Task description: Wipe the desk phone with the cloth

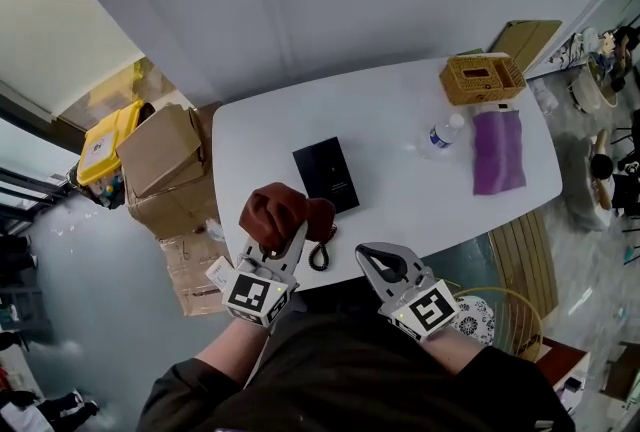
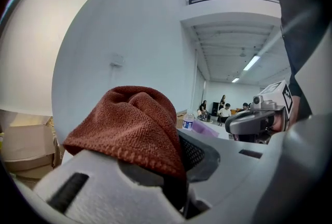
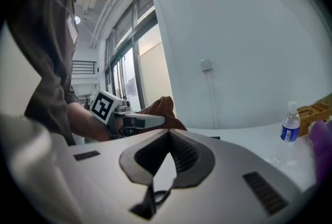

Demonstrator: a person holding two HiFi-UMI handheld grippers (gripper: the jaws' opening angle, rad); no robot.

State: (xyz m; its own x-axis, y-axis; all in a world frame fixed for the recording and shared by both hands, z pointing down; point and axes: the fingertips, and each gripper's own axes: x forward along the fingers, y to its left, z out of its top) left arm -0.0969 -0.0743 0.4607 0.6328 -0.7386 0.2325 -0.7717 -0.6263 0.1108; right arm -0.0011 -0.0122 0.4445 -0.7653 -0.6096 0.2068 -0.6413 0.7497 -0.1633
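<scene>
A black desk phone (image 1: 326,175) lies flat near the middle of the white table (image 1: 400,200). Its coiled cord (image 1: 320,255) runs to the table's near edge and also shows low down as the cord (image 3: 161,197) in the right gripper view. My left gripper (image 1: 288,242) is shut on a bunched rust-red cloth (image 1: 272,212), held just left of the phone's near corner; the cloth (image 2: 129,124) fills the left gripper view. The handset is hidden. My right gripper (image 1: 385,265) hovers at the table's near edge, shut and empty, its jaws (image 3: 167,137) touching.
A water bottle (image 1: 440,135), a purple cloth (image 1: 498,152) and a yellow woven basket (image 1: 481,78) sit at the table's right end. Cardboard boxes (image 1: 160,155) and a yellow bin (image 1: 108,140) stand left of the table. A wicker chair (image 1: 490,310) is under the near right edge.
</scene>
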